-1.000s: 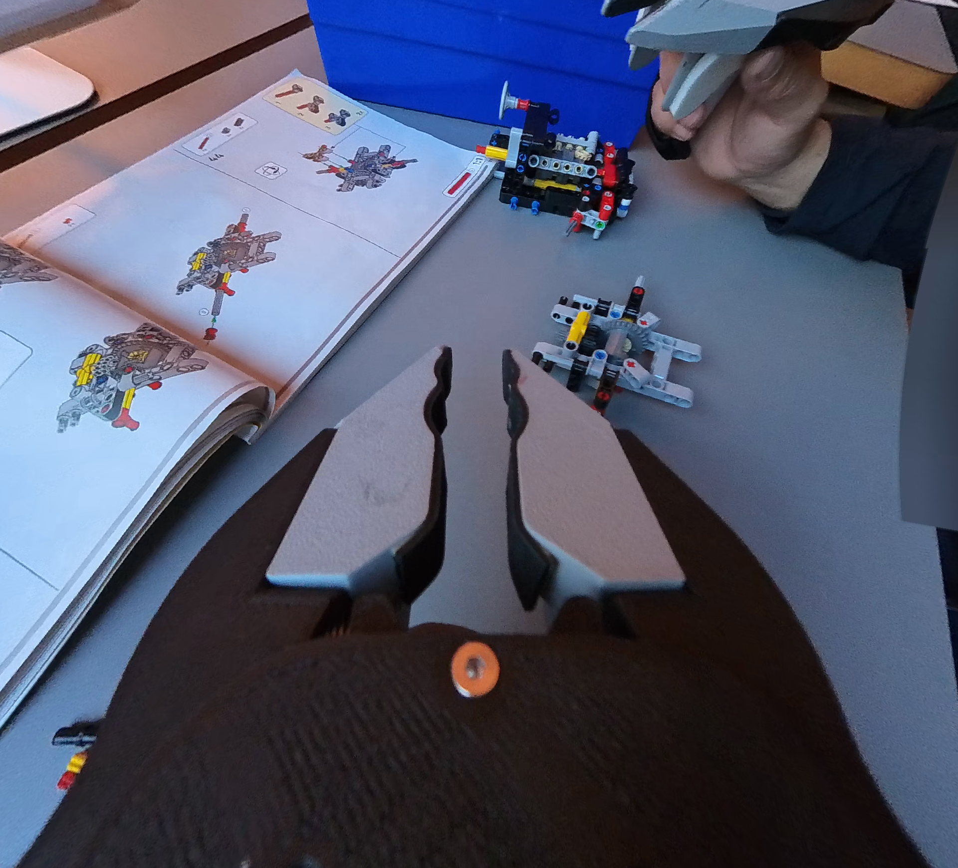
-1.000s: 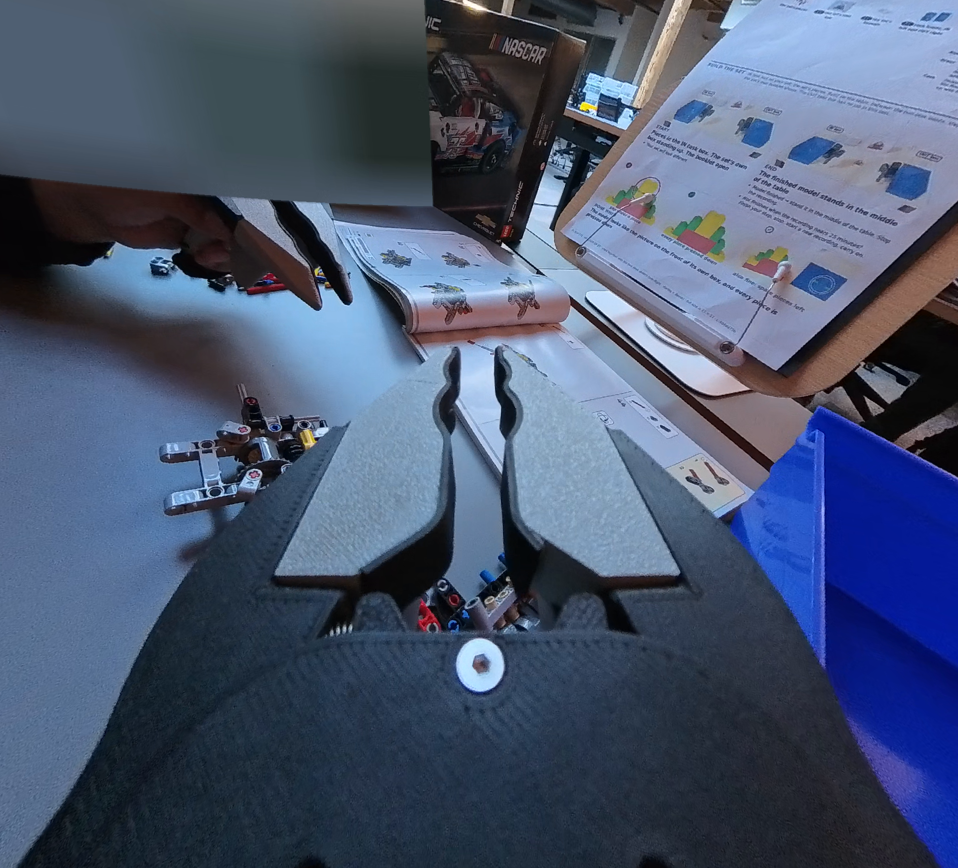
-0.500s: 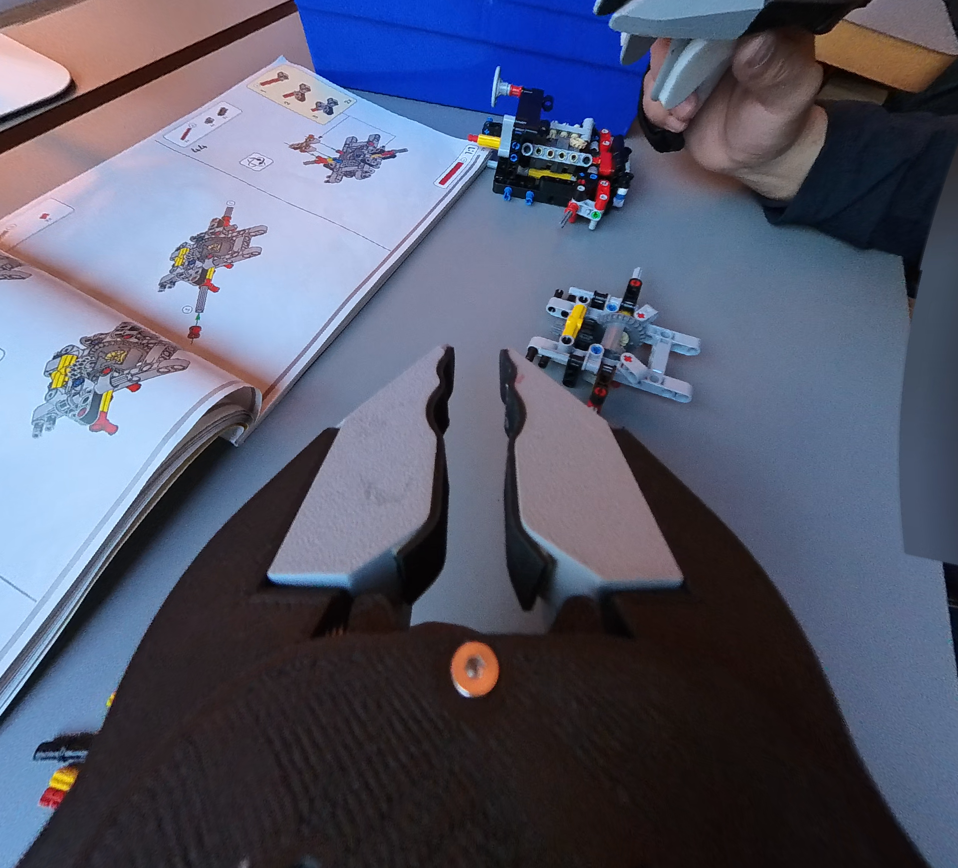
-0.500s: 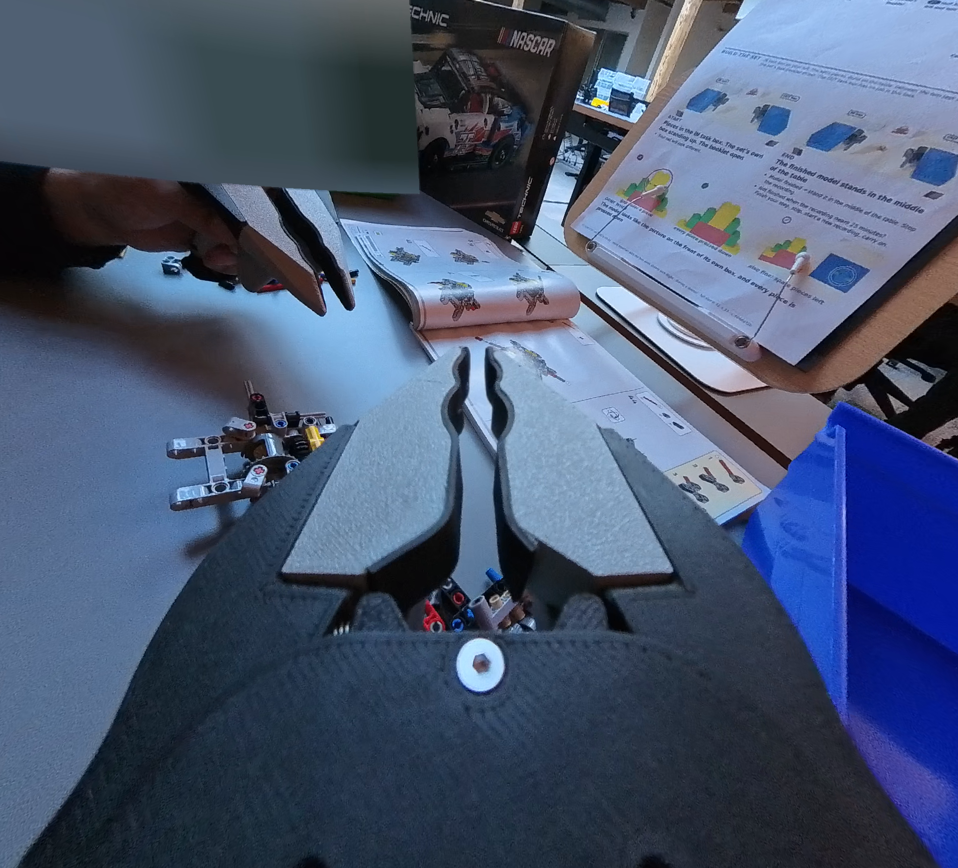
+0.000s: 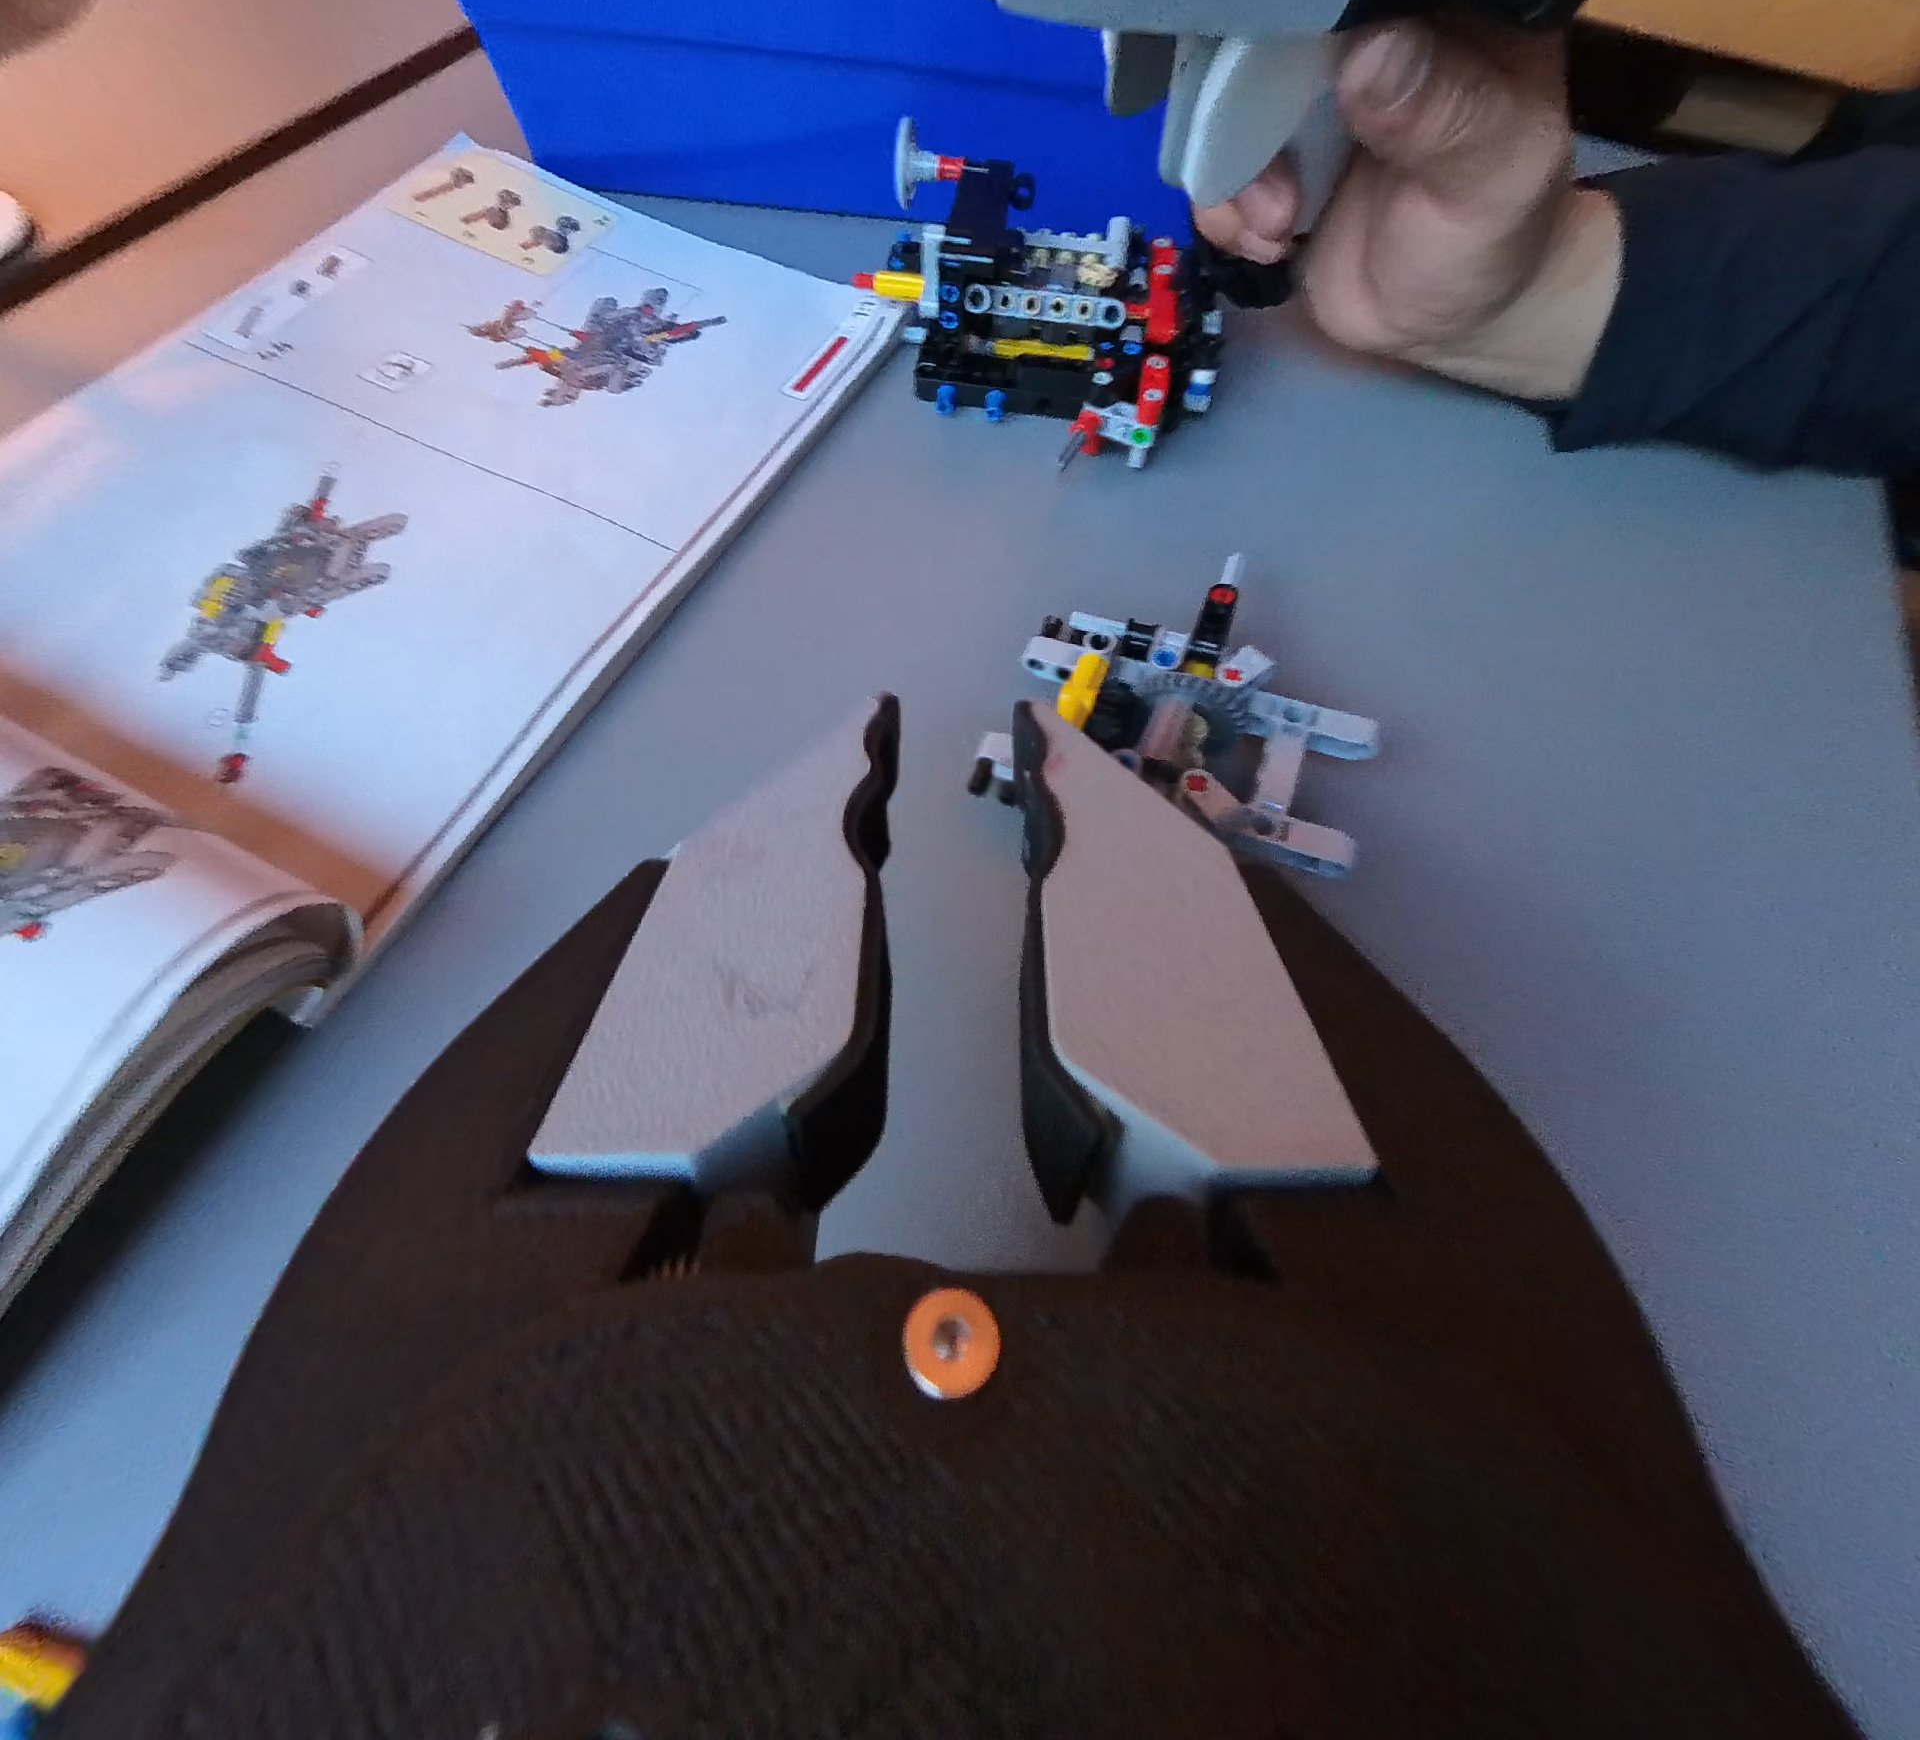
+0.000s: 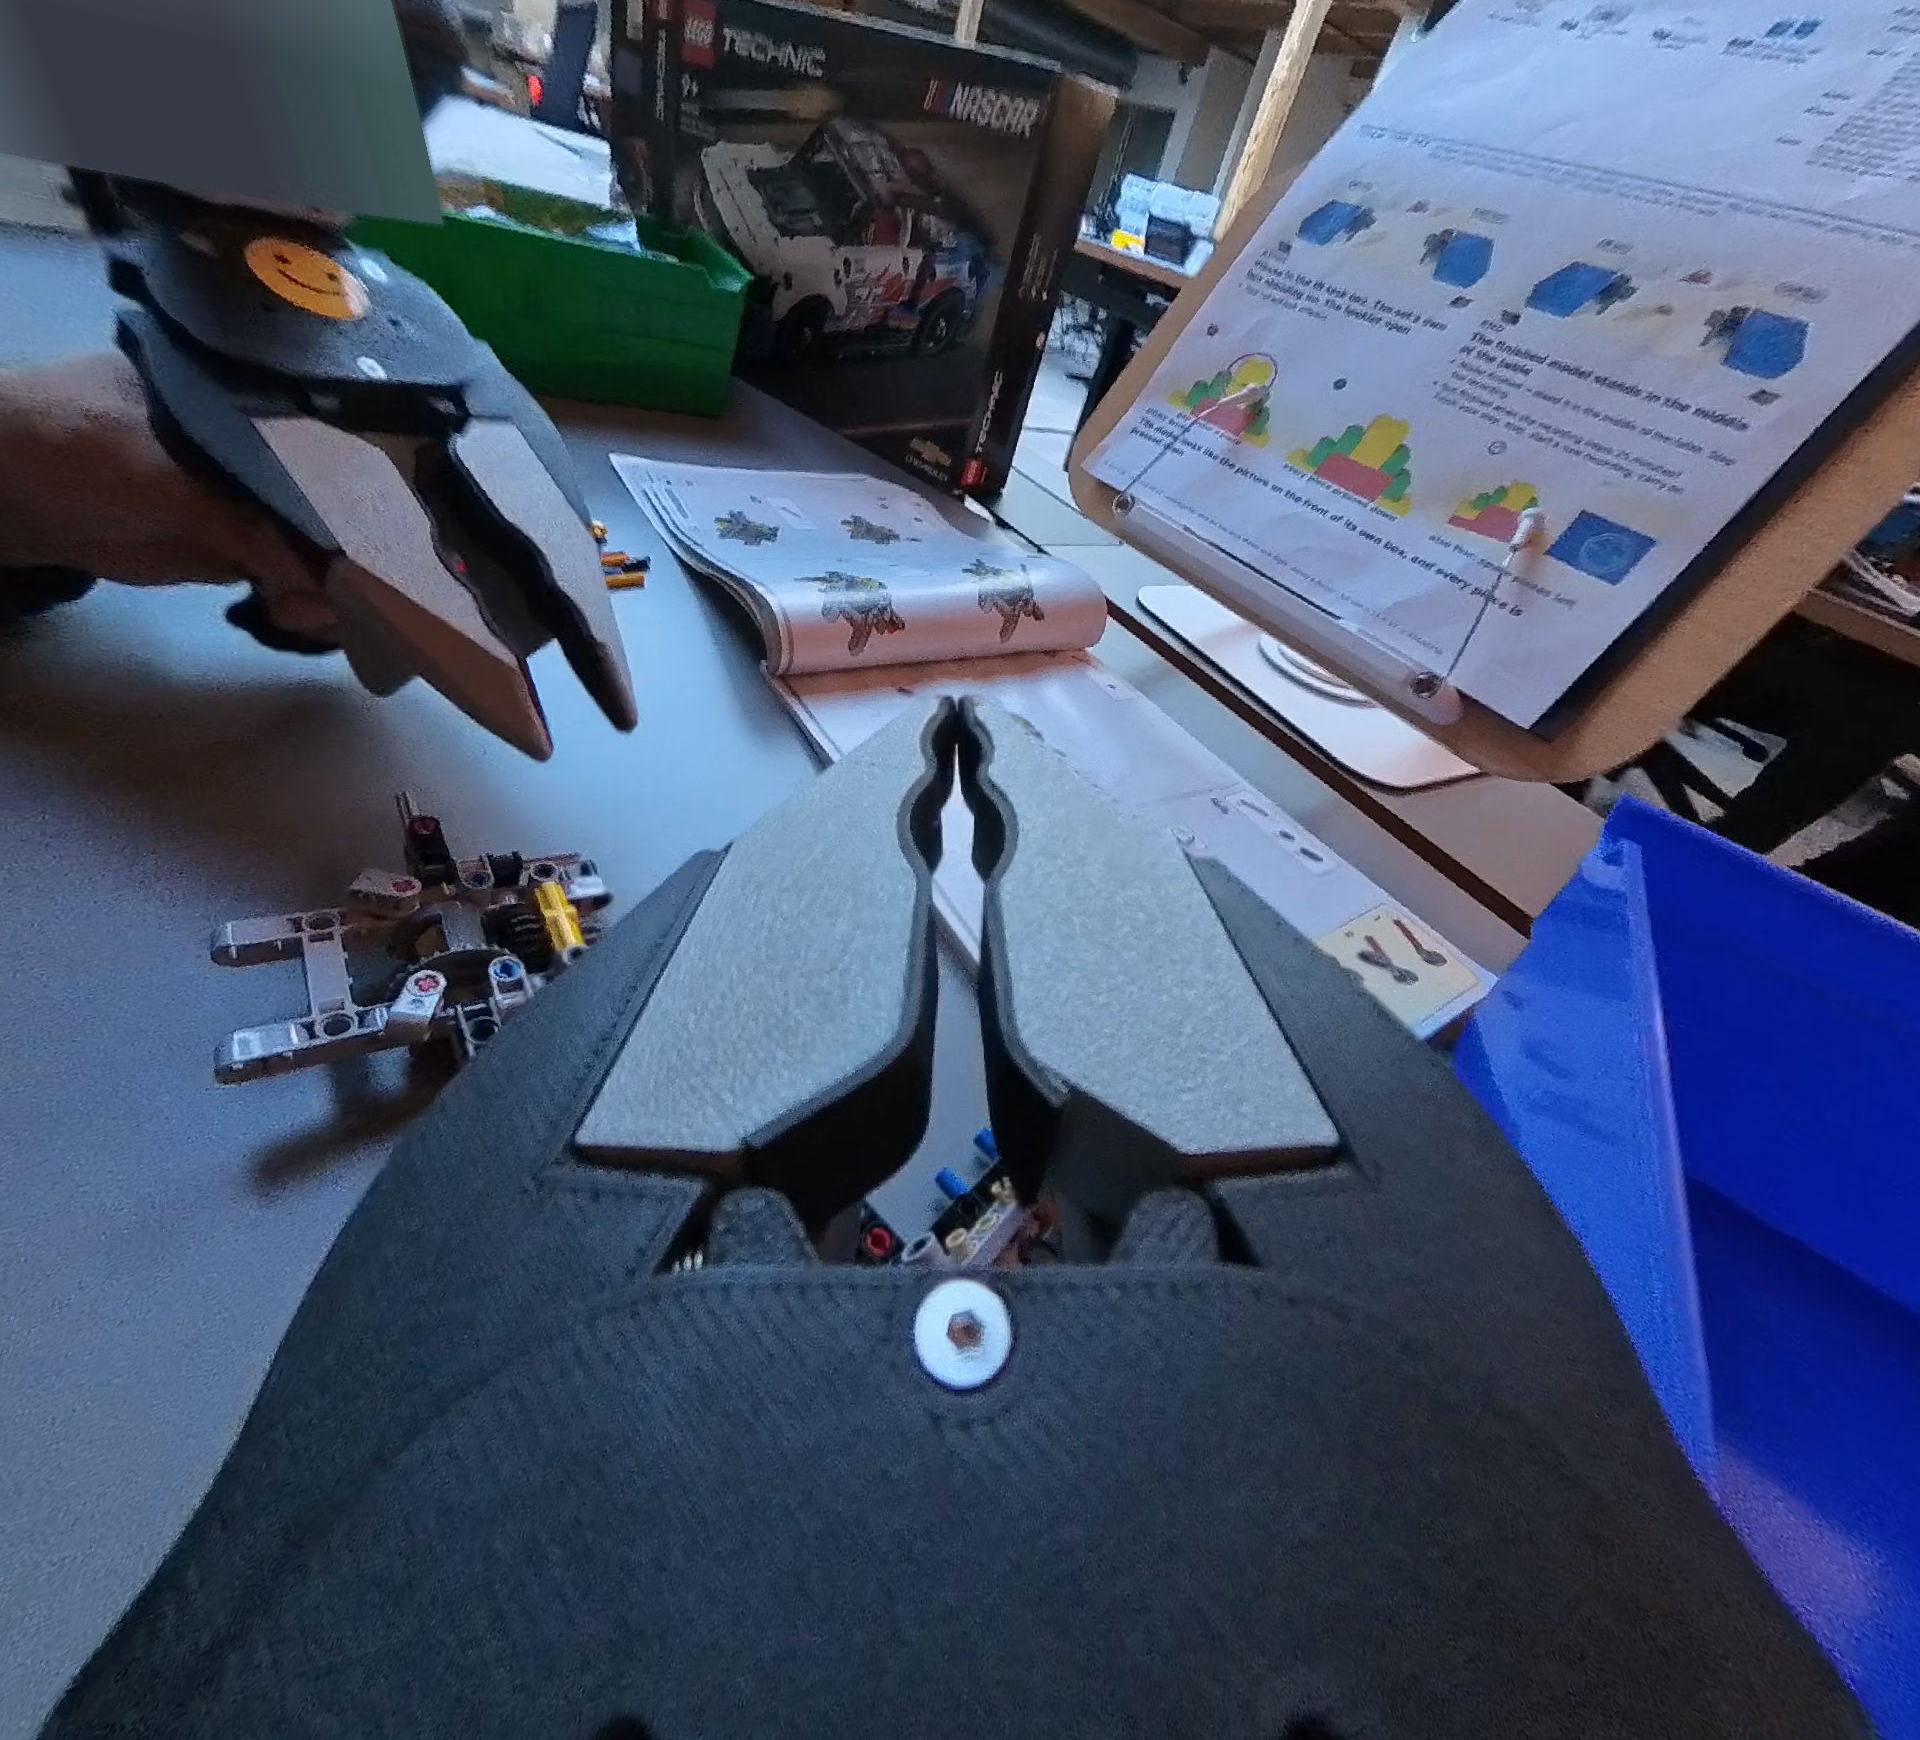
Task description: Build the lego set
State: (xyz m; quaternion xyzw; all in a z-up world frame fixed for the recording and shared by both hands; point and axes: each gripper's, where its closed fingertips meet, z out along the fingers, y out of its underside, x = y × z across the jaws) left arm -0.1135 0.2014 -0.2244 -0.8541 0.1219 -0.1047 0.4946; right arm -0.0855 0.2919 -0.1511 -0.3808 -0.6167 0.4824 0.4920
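Grey table (image 5: 1455,547) fills both views, in a workshop with wooden beams above. On it lies an open instruction booklet (image 5: 416,495), and behind that stands a blue bin (image 5: 779,28). Farther back are a green bin (image 6: 582,319), a dark printed box (image 6: 862,236) and a tilted board with a printed sheet (image 6: 1507,391).

The left gripper (image 5: 956,734) hangs low over the table with a narrow gap between its jaws. Only bare table shows in that gap, so it holds nothing. The small grey brick assembly (image 5: 1226,724) lies flat just beside its right fingertip, on the outer side and not between the fingers. Whether the fingertip touches it, I cannot tell. The booklet edge is near on the other side.

The right gripper (image 6: 958,714) is raised above the table, with a hand (image 5: 1455,256) on its handle. Its fingertips meet, and I see nothing between them. Nearest to it is the black brick assembly (image 5: 1049,329), which stands under it, close against the blue bin and touching the booklet corner. Some loose small pieces (image 6: 623,563) lie well apart from both grippers.
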